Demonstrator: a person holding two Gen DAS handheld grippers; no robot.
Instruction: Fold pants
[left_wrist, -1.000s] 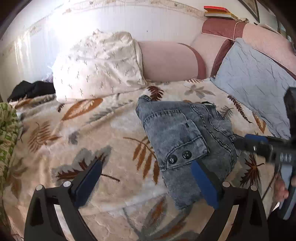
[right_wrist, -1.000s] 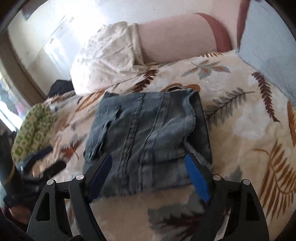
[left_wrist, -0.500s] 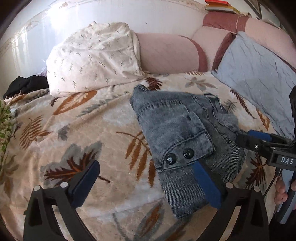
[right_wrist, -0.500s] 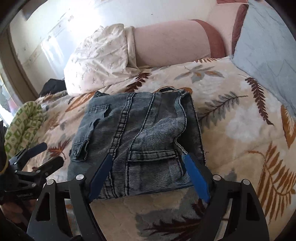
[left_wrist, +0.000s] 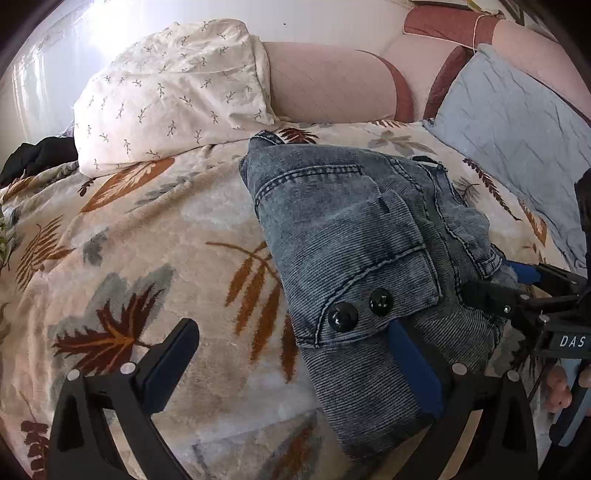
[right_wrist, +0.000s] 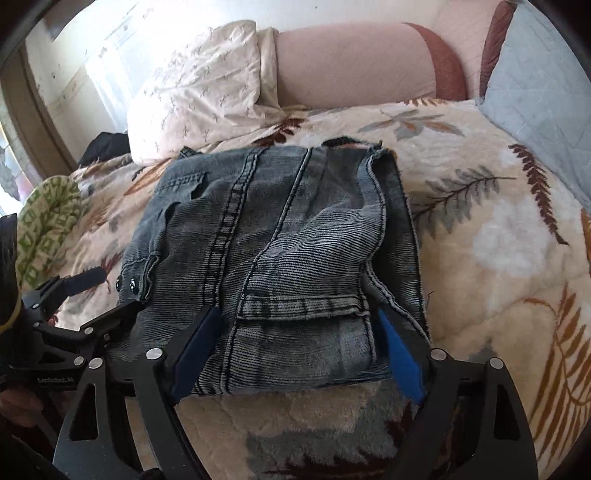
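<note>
pants (right_wrist: 280, 266) already folded into a compact denim stack, lying mid-bed on the leaf blanket (left_wrist: 147, 258) nearer its front edge; looks near done, maybe a final tidy or squaring left. right gripper (right_wrist: 299, 354) jaws opening, wide, straddling the stack's near edge, pads not pressing. left gripper (left_wrist: 291, 365) wide open, one finger over the stack's corner, gripping nothing
</note>
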